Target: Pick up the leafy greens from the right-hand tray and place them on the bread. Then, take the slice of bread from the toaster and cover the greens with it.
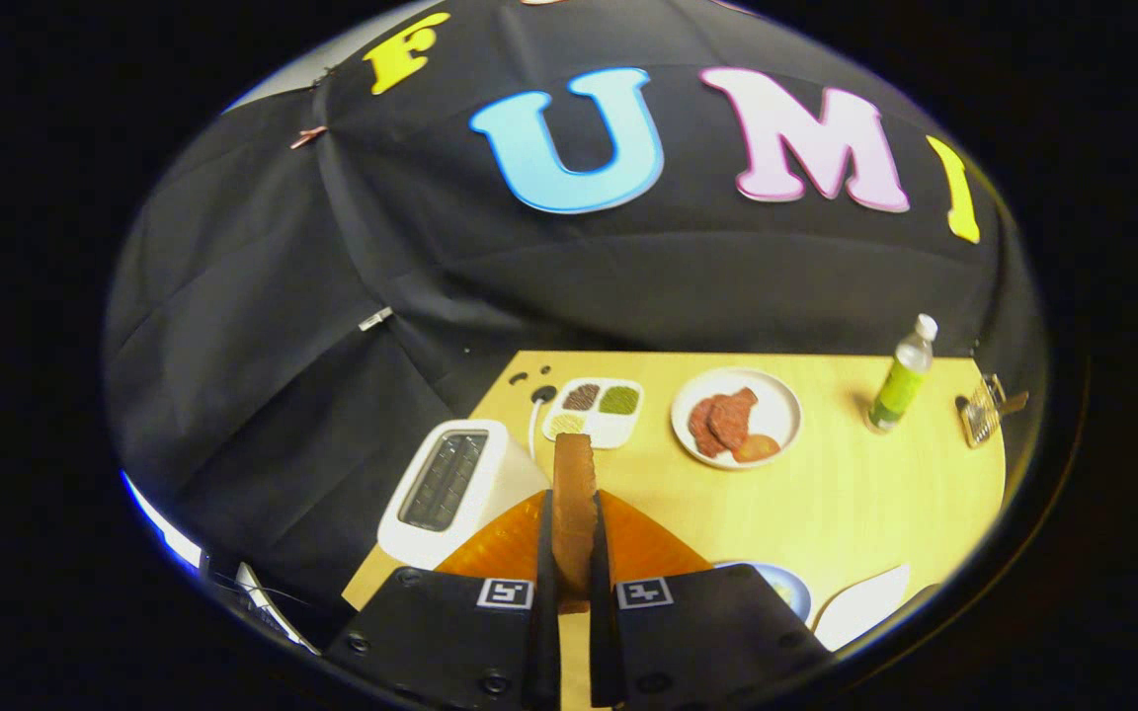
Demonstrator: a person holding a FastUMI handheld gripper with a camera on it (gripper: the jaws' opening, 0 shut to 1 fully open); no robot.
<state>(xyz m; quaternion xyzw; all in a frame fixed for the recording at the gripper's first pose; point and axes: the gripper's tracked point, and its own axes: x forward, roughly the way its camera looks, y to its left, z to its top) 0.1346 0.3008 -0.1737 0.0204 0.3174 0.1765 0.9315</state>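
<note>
Brown toast slice (574, 504) stands on edge between the tongs' (574, 583) two black fingers, clamped by both, above an orange mat (648, 543). Left of it sits the white toaster (450, 489) on the wooden table (855, 504).

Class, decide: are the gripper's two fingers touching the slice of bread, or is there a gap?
Touching. In the gripper view the slice of bread stands on edge between the gripper fingers, and both press against its faces with no gap showing.
</note>
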